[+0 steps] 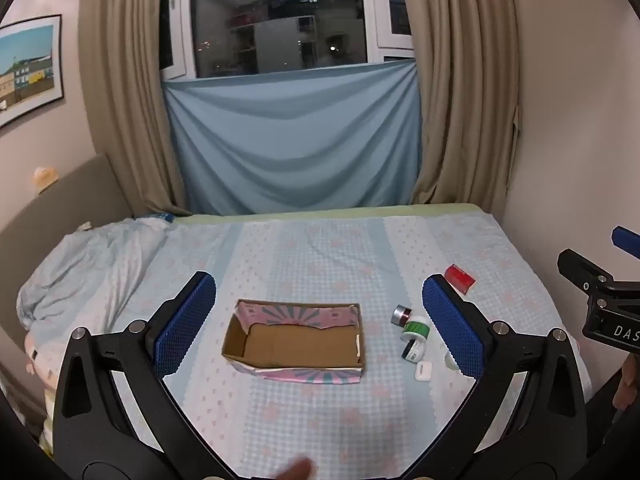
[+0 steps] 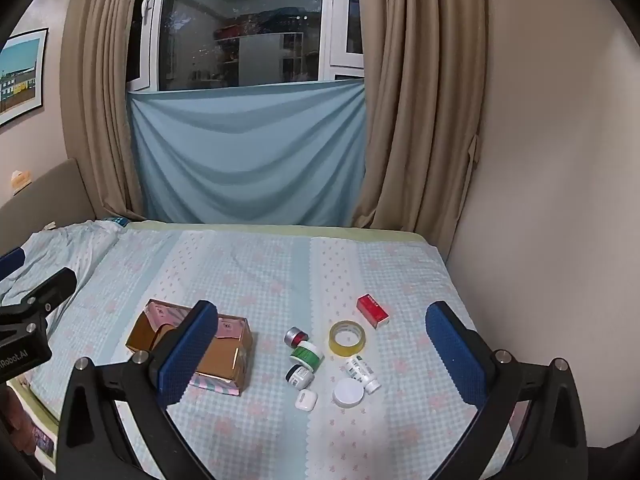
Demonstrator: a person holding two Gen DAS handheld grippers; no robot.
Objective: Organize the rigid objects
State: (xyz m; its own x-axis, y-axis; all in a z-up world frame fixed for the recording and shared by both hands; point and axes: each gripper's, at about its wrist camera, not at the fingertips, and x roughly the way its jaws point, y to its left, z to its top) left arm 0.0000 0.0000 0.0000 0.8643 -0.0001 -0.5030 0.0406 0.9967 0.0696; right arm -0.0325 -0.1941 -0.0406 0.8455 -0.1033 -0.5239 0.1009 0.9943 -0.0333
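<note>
An empty cardboard box (image 1: pixel 296 340) (image 2: pixel 224 354) with pink patterned flaps sits on the bed. My left gripper (image 1: pixel 318 316) hovers open above it, nothing between its blue pads. To the box's right lie a red box (image 2: pixel 372 311) (image 1: pixel 460 278), a tape roll (image 2: pixel 347 338), a silver-capped jar (image 2: pixel 295 337) (image 1: pixel 401 315), a green-banded jar (image 2: pixel 307 355) (image 1: pixel 416 328), a dark-capped bottle (image 2: pixel 299 376) (image 1: pixel 413 350), a white earbud case (image 2: pixel 306 400) (image 1: pixel 423 371), a white bottle (image 2: pixel 362 372) and a white lid (image 2: pixel 348 393). My right gripper (image 2: pixel 320 344) stands open above this cluster.
The bed (image 2: pixel 260 272) has a light blue checked sheet; a rumpled quilt (image 1: pixel 88 268) lies at its left. A wall (image 2: pixel 540 200) borders the right side. Curtains and a blue cloth (image 1: pixel 292 140) hang behind. The other gripper's body (image 1: pixel 600 300) shows at the right edge.
</note>
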